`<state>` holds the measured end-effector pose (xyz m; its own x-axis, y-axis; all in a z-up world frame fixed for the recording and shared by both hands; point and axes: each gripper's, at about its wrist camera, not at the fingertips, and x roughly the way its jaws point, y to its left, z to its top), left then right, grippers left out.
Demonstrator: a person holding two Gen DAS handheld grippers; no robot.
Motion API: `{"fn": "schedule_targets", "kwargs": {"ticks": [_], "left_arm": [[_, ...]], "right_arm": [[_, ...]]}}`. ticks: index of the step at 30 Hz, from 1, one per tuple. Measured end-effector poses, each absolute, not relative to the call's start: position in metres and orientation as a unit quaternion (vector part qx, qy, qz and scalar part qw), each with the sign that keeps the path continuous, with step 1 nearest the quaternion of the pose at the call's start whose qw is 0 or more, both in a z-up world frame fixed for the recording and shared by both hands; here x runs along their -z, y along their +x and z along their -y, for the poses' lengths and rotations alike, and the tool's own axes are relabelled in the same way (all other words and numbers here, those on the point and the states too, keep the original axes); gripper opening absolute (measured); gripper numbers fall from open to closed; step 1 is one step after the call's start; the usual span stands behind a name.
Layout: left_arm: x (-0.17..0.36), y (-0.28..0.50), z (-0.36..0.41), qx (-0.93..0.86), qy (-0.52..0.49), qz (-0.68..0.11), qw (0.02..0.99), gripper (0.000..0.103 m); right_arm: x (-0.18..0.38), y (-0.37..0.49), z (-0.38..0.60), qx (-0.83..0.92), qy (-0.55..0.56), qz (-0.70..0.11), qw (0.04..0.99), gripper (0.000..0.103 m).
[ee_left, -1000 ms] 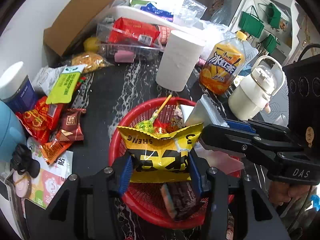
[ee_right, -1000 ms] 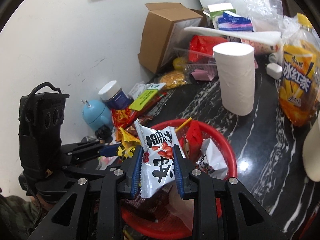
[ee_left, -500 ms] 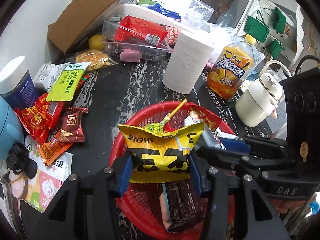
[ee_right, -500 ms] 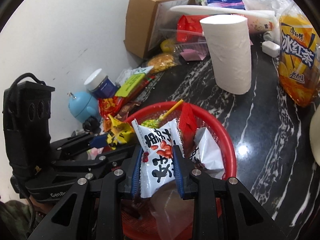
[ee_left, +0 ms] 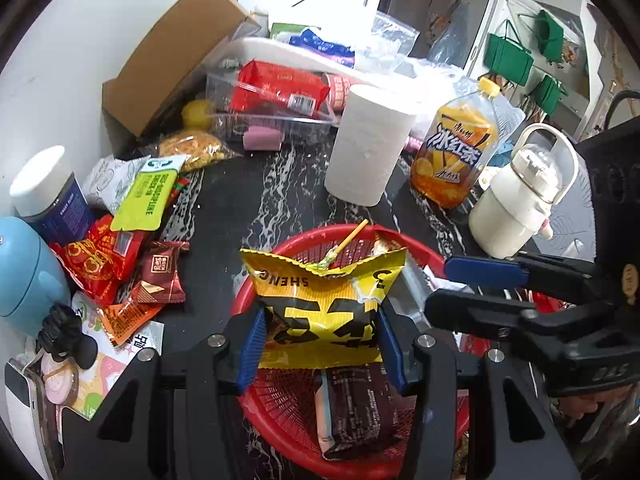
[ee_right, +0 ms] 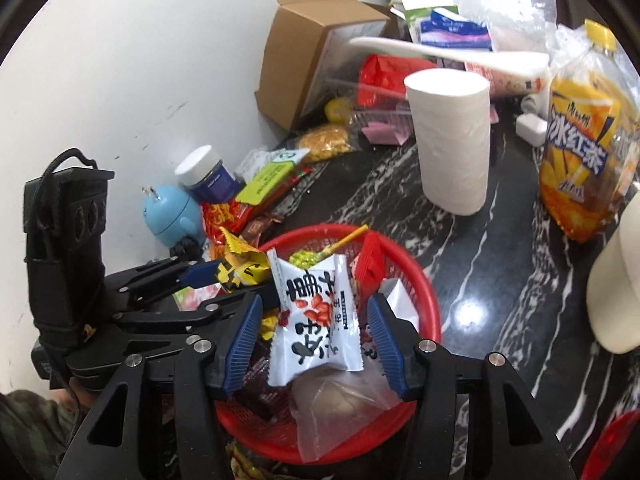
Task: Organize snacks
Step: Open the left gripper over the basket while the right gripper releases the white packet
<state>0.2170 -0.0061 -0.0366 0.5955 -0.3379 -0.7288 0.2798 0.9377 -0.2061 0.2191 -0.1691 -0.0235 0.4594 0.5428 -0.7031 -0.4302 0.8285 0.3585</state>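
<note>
Snacks, midway through sorting: the right tool (ee_right: pixel 314 334) stands over the red basket (ee_right: pixel 430 300) with its jaws opening, and the white peanut packet (ee_right: pixel 316 316) sits between the blue pads (ee_right: pixel 244 344) with clear gaps on either side, so it is judged released and dropping onto the packets below. The left tool (ee_left: pixel 320 340), seen from its own camera, pinches the yellow packet (ee_left: pixel 324 304) by its lower half, both pads pressed against the sides, directly above the same basket (ee_left: pixel 280 412); that packet is not yet set down. Inside the basket lie a dark brown bar (ee_left: pixel 356 408), a lollipop (ee_left: pixel 344 246), a red wrapper (ee_right: pixel 370 258) and a clear bag (ee_right: pixel 340 404), which reads as several items already collected. Outward, to the left of the basket on the dark marbled surface (ee_left: pixel 248 204), a cluster is left unsorted: a red-orange packet (ee_left: pixel 96 256), a small brown packet (ee_left: pixel 160 276), an orange sachet (ee_left: pixel 124 316) and a lime-green packet (ee_left: pixel 146 196). Farther back stand a paper roll (ee_left: pixel 368 148), a tea bottle (ee_left: pixel 456 152), a white jug (ee_left: pixel 516 204) and a cardboard box (ee_left: pixel 176 52). Estimated progress: roughly half, with the loose cluster remaining.
</note>
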Motion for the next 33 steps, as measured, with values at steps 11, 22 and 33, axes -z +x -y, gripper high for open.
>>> {"fn": "schedule_targets", "kwargs": {"ticks": [11, 22, 33], "left_arm": [[0.039, 0.216, 0.001, 0.186, -0.046, -0.423, 0.886, 0.049], [0.045, 0.217, 0.005, 0.183, -0.033, -0.434, 0.881, 0.059], [0.023, 0.205, -0.002, 0.165, -0.021, -0.399, 0.902, 0.08]], "right_arm": [[0.038, 0.221, 0.153, -0.29, 0.042, -0.439, 0.849, 0.016], [0.041, 0.222, 0.156, -0.29, 0.049, -0.449, 0.844, 0.016], [0.028, 0.218, 0.159, -0.254, 0.023, -0.445, 0.859, 0.027]]}}
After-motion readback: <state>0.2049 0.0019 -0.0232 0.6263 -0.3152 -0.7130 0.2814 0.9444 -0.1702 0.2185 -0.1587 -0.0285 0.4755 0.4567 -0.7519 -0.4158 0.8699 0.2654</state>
